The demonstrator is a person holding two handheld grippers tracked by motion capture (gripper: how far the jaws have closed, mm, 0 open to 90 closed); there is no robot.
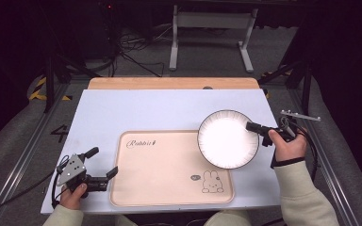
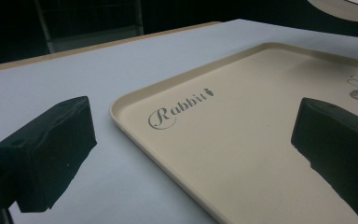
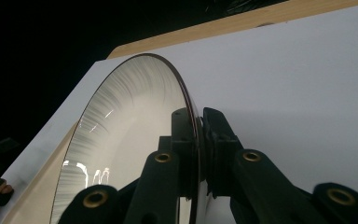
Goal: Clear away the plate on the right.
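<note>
- High view: right gripper [image 1: 259, 130] pinches the plate [image 1: 226, 140] by its right rim. The plate sits over the tray's [image 1: 169, 188] far right corner, part of it out over the white table [image 1: 122, 108]; cannot tell if it is lifted or resting. Left gripper [image 1: 104, 164] is at the table's near left corner, jaws spread, one tip at the tray's left edge, holding nothing.
- Left gripper view: jaws wide apart straddling the tray [image 2: 242, 140] rim near the "Rabbit" print; the plate [image 2: 345, 7] edge peeks in at top right.
- Right gripper view: both jaws clamp the plate [image 3: 121, 140] rim, plate edge-on and tilted.
- Judgement: plate looks headed onto the tray. Keep the pinch firm, level the plate, lower flat inside the rim, steady the tray with the left if it slides.
</note>
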